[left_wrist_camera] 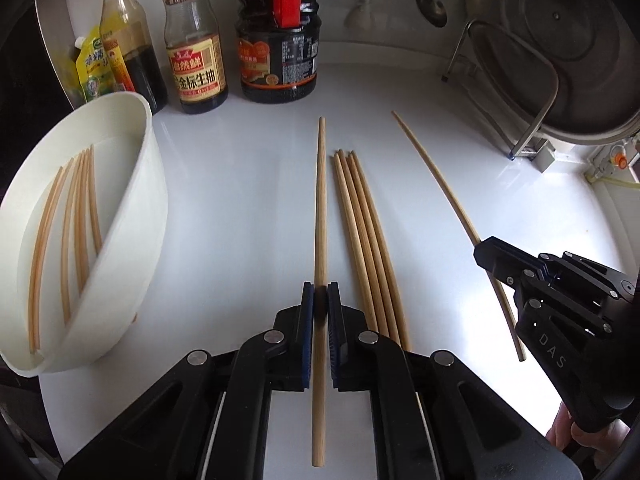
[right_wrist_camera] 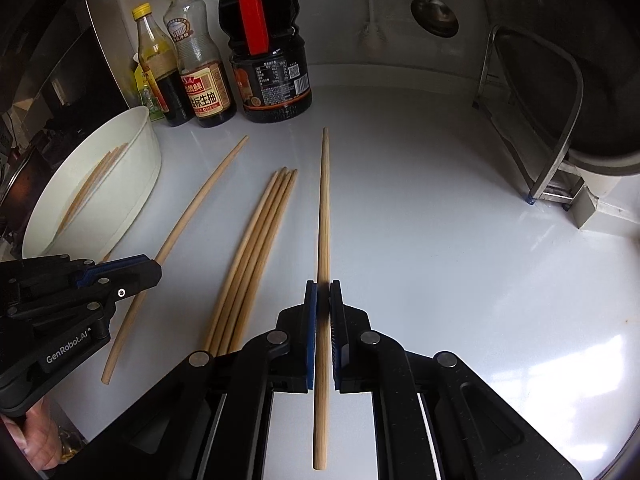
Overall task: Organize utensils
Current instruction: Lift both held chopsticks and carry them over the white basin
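My left gripper [left_wrist_camera: 320,292] is shut on a single wooden chopstick [left_wrist_camera: 321,208] that points away along the white counter. My right gripper [right_wrist_camera: 323,290] is shut on another single chopstick [right_wrist_camera: 323,208]; it also shows in the left wrist view [left_wrist_camera: 440,184], with the right gripper [left_wrist_camera: 490,256] at the right. The left gripper [right_wrist_camera: 154,266] shows at the left of the right wrist view, holding its chopstick [right_wrist_camera: 200,200]. A bundle of several chopsticks [left_wrist_camera: 364,232] lies on the counter between them, also in the right wrist view [right_wrist_camera: 256,240]. A white tilted tub [left_wrist_camera: 132,216] at the left holds several chopsticks [left_wrist_camera: 76,216].
Sauce bottles [left_wrist_camera: 196,40] and a large dark jug [left_wrist_camera: 280,40] stand along the back wall. A metal rack [left_wrist_camera: 532,92] with a pot lid [left_wrist_camera: 568,40] stands at the right. A ladle [left_wrist_camera: 430,4] hangs on the wall.
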{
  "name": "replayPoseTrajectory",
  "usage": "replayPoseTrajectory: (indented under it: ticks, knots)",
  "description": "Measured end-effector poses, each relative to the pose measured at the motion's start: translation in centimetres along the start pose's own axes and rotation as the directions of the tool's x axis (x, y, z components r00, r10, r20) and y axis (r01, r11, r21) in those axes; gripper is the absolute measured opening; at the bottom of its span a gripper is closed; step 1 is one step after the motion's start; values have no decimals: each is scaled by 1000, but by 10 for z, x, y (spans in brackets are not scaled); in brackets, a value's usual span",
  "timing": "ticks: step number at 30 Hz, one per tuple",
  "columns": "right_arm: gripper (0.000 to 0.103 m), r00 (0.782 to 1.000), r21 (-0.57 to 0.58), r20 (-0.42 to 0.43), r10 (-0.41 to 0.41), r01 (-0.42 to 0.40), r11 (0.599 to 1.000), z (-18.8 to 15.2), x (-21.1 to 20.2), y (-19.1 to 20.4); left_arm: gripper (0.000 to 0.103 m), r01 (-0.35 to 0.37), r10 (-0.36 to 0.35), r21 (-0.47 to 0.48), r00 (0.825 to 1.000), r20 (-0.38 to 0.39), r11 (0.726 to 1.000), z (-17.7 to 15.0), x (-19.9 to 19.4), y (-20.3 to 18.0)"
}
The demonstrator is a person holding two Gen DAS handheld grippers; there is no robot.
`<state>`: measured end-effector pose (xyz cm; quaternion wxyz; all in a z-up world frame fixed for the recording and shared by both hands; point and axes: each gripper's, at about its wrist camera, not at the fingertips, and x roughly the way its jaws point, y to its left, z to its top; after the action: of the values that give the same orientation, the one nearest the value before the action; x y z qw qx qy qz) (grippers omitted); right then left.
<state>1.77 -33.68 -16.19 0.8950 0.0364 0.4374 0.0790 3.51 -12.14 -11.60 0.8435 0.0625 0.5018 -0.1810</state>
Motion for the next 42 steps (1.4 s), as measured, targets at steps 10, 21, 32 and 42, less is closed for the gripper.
replayPoseTrajectory:
  ticks: [10,21,32,42]
  knots:
    - [6,989,-93,99,113,-104,990,64,-34,82,7,-38,50,-92,990,133,995,35,-82,86]
    - [6,968,-217,-8,251,-246,945,113,24,215,7,-154,174,-230,983,67,961,25,-83,220]
    - [6,958,-159,-165,234,-260,952,117,94,268,8,-184,175,-246,983,-57,952,12,-33,276]
    - [6,960,-145,-194,202,-232,962,114,105,274,8,-165,152,-254,986,-69,953,10,-23,286]
